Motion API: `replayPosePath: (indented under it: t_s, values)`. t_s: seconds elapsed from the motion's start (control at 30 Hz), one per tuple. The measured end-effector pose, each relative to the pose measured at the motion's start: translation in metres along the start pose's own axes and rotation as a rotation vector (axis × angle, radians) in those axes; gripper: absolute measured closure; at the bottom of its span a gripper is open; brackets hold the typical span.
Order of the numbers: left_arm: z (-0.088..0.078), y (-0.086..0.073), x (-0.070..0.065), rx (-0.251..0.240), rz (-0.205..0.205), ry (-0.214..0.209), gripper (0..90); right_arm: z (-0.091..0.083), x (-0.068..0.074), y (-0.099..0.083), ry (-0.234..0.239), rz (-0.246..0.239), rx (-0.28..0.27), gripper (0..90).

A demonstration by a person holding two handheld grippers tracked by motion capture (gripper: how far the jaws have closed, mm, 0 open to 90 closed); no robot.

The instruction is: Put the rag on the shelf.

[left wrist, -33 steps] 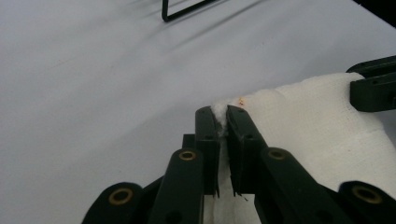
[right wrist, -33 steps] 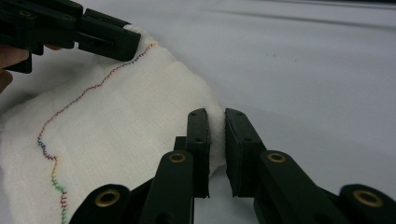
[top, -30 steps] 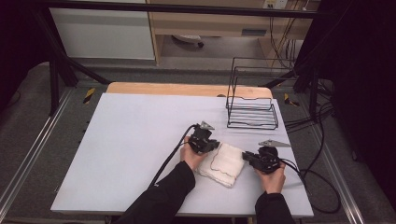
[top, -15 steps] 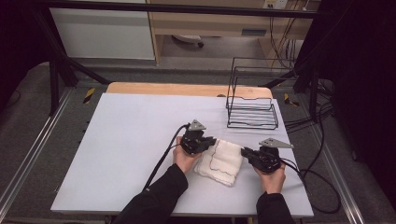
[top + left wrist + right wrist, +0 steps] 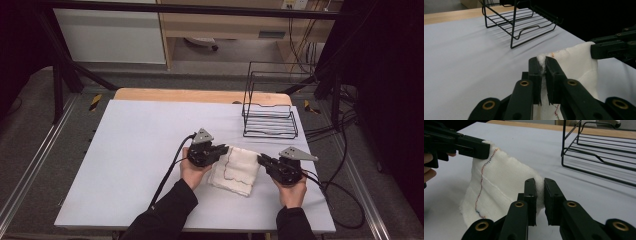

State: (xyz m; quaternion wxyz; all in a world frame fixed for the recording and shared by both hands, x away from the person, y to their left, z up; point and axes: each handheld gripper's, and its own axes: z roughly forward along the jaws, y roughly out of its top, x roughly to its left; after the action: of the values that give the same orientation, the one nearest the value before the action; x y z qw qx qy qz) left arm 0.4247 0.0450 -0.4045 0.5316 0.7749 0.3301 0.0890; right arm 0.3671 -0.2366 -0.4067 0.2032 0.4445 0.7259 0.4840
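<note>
White sheeting covers the surface (image 5: pixel 135 165), and a strip of bare wood is seen along its far edge. No brand, label or legible writing is found on anything. At the far right corner a black wire rack (image 5: pixel 270 120) is set, and nothing is held in it. Near the front edge a white cloth (image 5: pixel 235 170) with a coloured stitched line is lifted between the two tools, its lower part lying on the surface. The left gripper (image 5: pixel 543 65) is pinched onto one upper corner of the cloth, fabric being squeezed between its fingers. The right gripper (image 5: pixel 539 188) is likewise clamped on the opposite corner, fingers drawn together on the fold.
</note>
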Motion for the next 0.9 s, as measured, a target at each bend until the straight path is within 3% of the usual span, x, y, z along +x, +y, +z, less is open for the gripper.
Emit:
replayPosePath:
  t_s: [0.17, 0.4, 0.9]
  values:
    - [-0.011, 0.002, -0.002, -0.043, -0.005, -0.004, 83.2, -0.004, 0.005, 0.005, 0.005, -0.018, -0.034, 81.3]
    - [-0.024, 0.007, -0.009, -0.095, 0.019, 0.005, 83.2, -0.009, 0.009, 0.010, 0.007, -0.039, -0.077, 81.3]
    - [-0.039, 0.018, -0.015, -0.181, 0.030, 0.018, 83.3, -0.023, 0.021, 0.027, -0.004, -0.094, -0.171, 81.6]
